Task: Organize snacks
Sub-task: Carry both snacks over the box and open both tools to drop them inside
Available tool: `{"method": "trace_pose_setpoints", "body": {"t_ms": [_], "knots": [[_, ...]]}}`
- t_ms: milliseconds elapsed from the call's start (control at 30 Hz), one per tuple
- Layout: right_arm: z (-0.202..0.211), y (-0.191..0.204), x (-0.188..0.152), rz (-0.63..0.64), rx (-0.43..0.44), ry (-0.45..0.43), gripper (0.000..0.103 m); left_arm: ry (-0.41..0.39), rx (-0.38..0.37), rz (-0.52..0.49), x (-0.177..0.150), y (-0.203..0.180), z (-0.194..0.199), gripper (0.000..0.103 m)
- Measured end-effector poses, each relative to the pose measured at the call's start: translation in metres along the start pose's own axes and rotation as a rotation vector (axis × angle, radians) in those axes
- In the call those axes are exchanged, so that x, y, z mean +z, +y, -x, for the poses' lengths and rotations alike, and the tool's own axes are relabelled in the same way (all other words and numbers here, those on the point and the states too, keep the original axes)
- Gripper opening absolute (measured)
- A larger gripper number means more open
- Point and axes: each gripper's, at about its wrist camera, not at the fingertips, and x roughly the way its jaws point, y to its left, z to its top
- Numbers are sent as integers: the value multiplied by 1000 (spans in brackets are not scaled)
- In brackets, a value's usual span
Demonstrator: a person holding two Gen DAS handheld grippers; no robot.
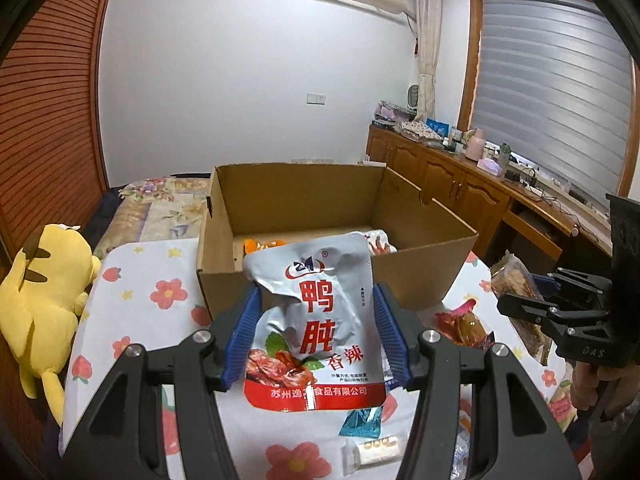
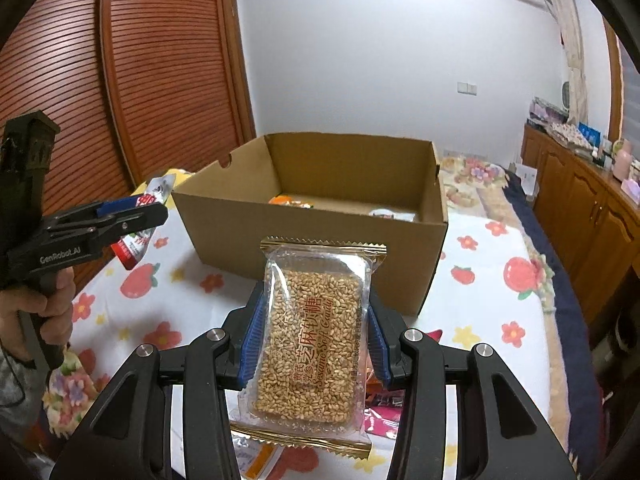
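My left gripper is shut on a silver and red duck snack pouch, held above the table just in front of the open cardboard box. My right gripper is shut on a clear sesame candy pack, also held in front of the box. The box holds an orange packet and a silver packet. Each gripper shows in the other's view: the right one at the right edge, the left one at the left.
Loose snacks lie on the flowered tablecloth: a red wrapped one, a blue packet, a small white one. A yellow plush toy sits at the left. Wooden cabinets stand at the right.
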Motion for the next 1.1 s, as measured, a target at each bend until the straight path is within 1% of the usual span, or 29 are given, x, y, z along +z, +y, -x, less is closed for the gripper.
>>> {"method": "trace_pose_setpoints", "body": {"t_ms": [233, 567, 833, 1100], "knots": [[2, -1, 15, 19, -9, -26, 45, -22, 6, -5, 19, 1, -4, 56], [3, -1, 55, 66, -32, -83, 45, -55, 28, -16, 50, 3, -13, 56], [-8, 2, 73, 96, -37, -93, 45, -43, 45, -16, 60, 10, -28, 56], [-24, 0, 83, 113, -45, -78, 45, -23, 55, -16, 70, 12, -44, 56]]}}
